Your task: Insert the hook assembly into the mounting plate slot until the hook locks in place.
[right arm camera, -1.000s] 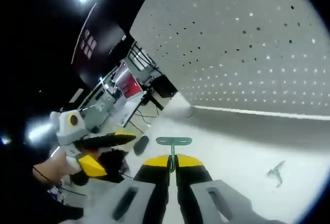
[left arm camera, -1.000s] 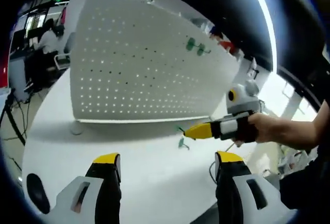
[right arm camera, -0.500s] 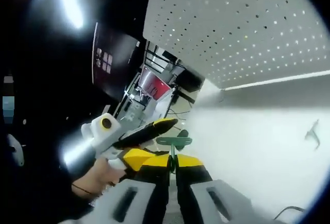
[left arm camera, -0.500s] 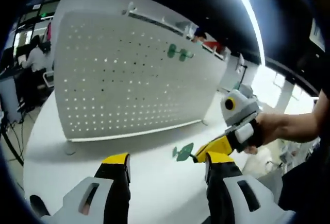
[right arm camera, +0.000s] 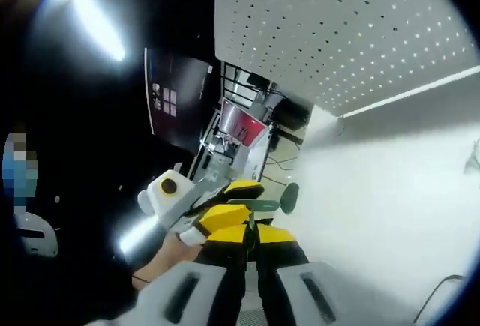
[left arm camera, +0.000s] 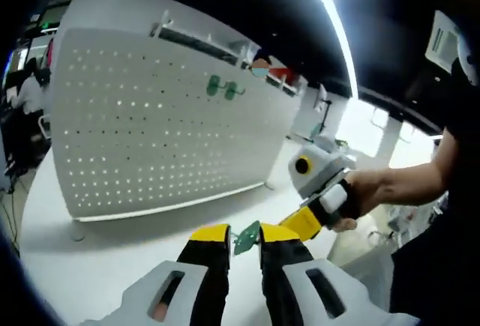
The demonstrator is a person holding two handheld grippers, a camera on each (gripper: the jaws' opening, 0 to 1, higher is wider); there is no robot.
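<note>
Two grippers meet over a white table (left arm camera: 112, 281), both with yellow-tipped black jaws. In the left gripper view, the left gripper (left arm camera: 244, 237) rises from the 6 o'clock edge with its jaws drawn close together around a small green hook piece (left arm camera: 246, 237), which sits between the yellow tips; whether the tips actually press on it cannot be told. The right gripper (left arm camera: 300, 225) comes in from about 3 o'clock, held in a person's hand (left arm camera: 358, 195), and its yellow tips reach right up to the green piece from the 3 o'clock side.

In the right gripper view, the right gripper (right arm camera: 250, 230) stands at 6 o'clock with its jaws pressed together on the thin stem of the hook assembly (right arm camera: 253, 206), whose flat green crossbar lies just above the tips. The left gripper (right arm camera: 229, 200) enters from 9 o'clock, gripped by a hand (right arm camera: 161, 255), and its yellow tips are touching or just beside the crossbar at its 9 o'clock end.

Behind the grippers, a white perforated mounting plate (left arm camera: 157, 131) stands upright on the table, filling the left gripper view from 9 to 1 o'clock. Two green hooks (left arm camera: 223, 88) already hang on it near its upper edge, at roughly 12 o'clock. In the right gripper view the plate (right arm camera: 337, 34) spans 12 to 2 o'clock. Another small green piece (right arm camera: 472, 159) lies on the table at 3 o'clock, well apart from the grippers.
</note>
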